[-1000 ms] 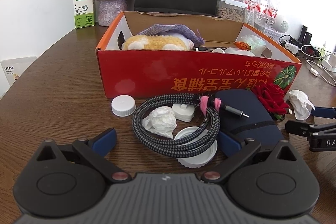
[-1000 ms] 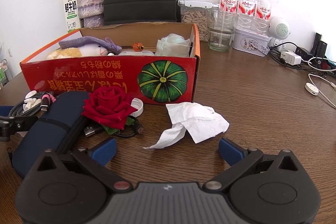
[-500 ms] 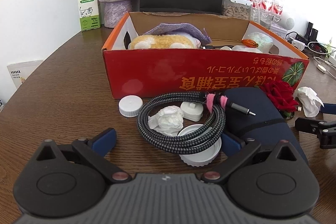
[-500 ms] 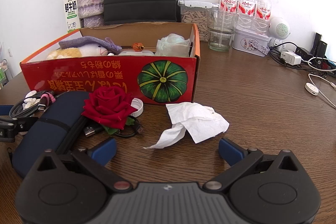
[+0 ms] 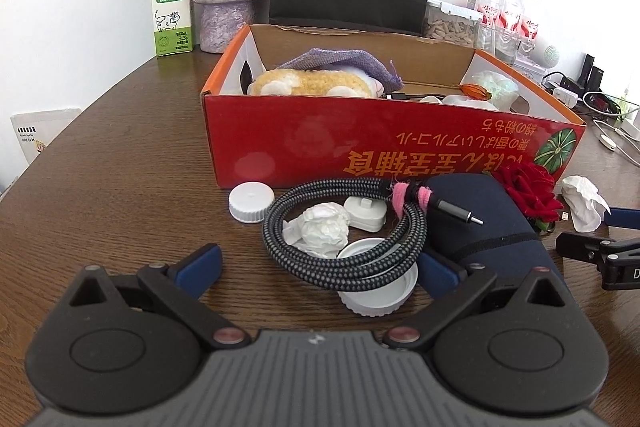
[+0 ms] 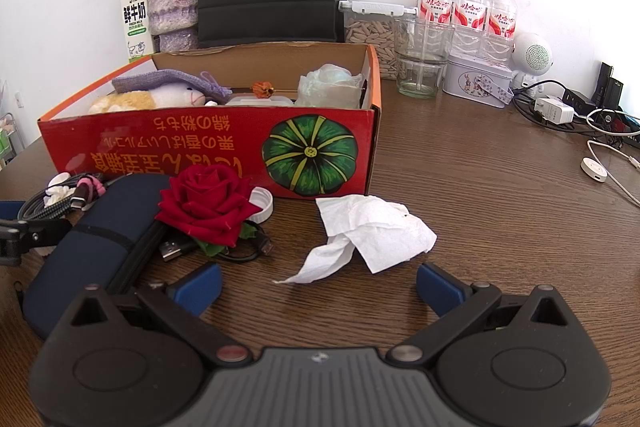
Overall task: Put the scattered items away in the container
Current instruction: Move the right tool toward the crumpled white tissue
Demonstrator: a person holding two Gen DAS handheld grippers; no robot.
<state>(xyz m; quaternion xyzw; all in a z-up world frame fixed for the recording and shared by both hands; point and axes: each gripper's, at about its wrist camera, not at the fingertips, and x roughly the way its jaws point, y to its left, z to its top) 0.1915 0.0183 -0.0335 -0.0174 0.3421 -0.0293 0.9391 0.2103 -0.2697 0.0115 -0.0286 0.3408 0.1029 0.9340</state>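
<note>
Beside the red cardboard box [image 6: 208, 151] on the brown wooden worktop [image 6: 480, 195], the crumpled white tissue [image 6: 372, 233] is lying, light and soft; the right claw [image 6: 318, 287] is gaping, released, suited to pinching its bunched middle.

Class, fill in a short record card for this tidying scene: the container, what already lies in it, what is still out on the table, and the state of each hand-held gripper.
container: red cardboard box, open top, on the wooden table
already inside: plush toy, purple cloth
still out, left side: coiled braided cable, crumpled tissue ball, white cap
still out, right side: red rose, flat tissue, navy pouch
left hand-held gripper: open, empty
right hand-held gripper: open, empty
</note>
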